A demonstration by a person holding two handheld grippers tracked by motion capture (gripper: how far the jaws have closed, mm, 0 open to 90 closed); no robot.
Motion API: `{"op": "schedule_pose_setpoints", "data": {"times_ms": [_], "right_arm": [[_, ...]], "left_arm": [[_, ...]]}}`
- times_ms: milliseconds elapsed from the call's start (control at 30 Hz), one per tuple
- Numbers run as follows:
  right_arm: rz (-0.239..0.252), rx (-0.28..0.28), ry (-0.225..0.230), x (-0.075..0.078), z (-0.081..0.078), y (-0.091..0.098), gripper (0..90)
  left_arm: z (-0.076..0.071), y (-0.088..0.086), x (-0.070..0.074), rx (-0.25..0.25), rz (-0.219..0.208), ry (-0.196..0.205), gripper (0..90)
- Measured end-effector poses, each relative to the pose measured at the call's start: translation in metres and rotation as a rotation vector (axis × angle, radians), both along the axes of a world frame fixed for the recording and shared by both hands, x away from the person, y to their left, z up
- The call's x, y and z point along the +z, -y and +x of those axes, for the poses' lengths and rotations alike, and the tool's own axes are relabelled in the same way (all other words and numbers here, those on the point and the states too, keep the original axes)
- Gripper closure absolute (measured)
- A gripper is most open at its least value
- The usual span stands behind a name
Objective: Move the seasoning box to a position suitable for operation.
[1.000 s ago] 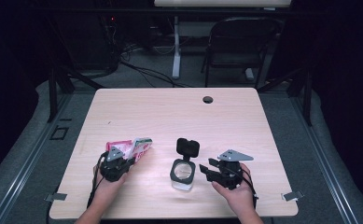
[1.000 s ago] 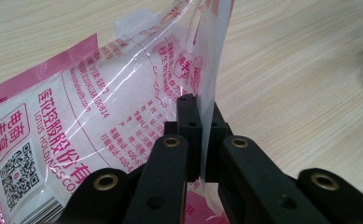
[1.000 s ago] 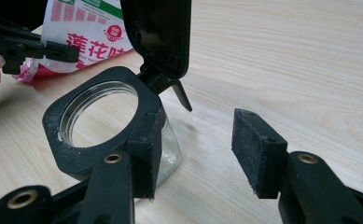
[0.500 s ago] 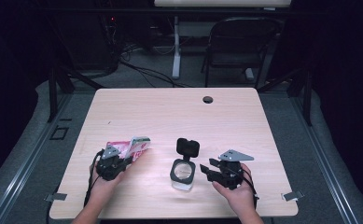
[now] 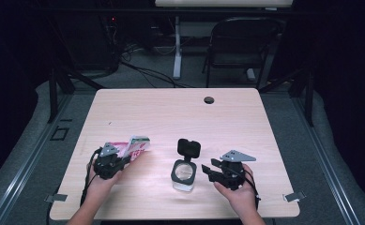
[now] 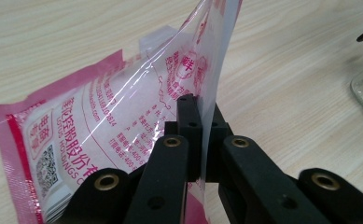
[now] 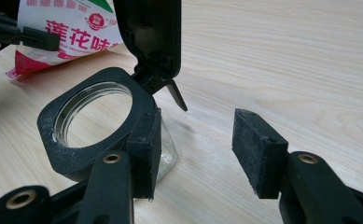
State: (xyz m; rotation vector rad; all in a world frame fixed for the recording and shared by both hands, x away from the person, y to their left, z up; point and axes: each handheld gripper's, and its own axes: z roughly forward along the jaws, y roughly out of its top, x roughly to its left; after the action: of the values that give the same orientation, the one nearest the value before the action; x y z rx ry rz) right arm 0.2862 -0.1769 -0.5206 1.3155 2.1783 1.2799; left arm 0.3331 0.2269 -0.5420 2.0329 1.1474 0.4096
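We cannot read the contents of the pouch [image 6: 104,121]: its clear film carries pink print, and the left gripper view cuts off its lower edge behind the jaws. In the high view the pouch [image 5: 131,146] is small and partly covered by the left gripper [image 5: 119,157], so its full outline is hard to make out. The jar [image 7: 100,126] is cut by the near jaw in the right gripper view, and its glass body shows as a narrow strip below the black collar. We cannot tell whether anything lies in the jar; through the round mouth we see pale, blurred glass.

The left gripper [image 6: 200,140] is pressed together on the pouch, pinching the film near one edge, with the pouch standing tilted off the table [image 5: 171,112]. The pouch sits at the front left of the table, well apart from the jar.

The jar [image 5: 184,173] stands upright near the front centre of the table. Its hinged black lid [image 5: 188,148] is flipped open and stands up behind the mouth.

The right gripper [image 7: 198,149] is spread. Its left jaw lies just beside the jar's collar; whether it touches, we cannot tell. Its right jaw stands apart over bare wood. In the high view the right gripper [image 5: 209,169] rests just right of the jar.
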Motion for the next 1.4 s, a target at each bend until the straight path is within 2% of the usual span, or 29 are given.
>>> {"op": "schedule_pose_setpoints", "data": {"times_ms": [333, 700, 900, 1033, 1167, 1400], "right_arm": [[0.008, -0.01, 0.002, 0.001, 0.0, 0.003, 52.5], [0.009, -0.012, 0.007, 0.0, 0.001, 0.003, 52.5], [0.013, -0.02, 0.002, 0.0, 0.0, 0.003, 52.5], [0.016, -0.02, 0.003, 0.0, 0.001, 0.004, 52.5], [0.019, -0.022, 0.003, 0.0, 0.001, 0.004, 52.5], [0.019, -0.025, 0.004, 0.0, 0.001, 0.005, 52.5]], "left_arm": [[0.002, -0.013, 0.031, 0.003, 0.041, 0.033, 90.0], [-0.003, -0.026, 0.061, 0.03, 0.01, 0.11, 90.0], [-0.01, -0.024, 0.082, 0.02, -0.011, 0.167, 90.0], [-0.014, -0.02, 0.091, -0.008, -0.034, 0.175, 90.0], [-0.016, -0.012, 0.094, -0.04, -0.05, 0.177, 90.0], [-0.017, 0.005, 0.093, -0.079, -0.047, 0.178, 90.0]]}}
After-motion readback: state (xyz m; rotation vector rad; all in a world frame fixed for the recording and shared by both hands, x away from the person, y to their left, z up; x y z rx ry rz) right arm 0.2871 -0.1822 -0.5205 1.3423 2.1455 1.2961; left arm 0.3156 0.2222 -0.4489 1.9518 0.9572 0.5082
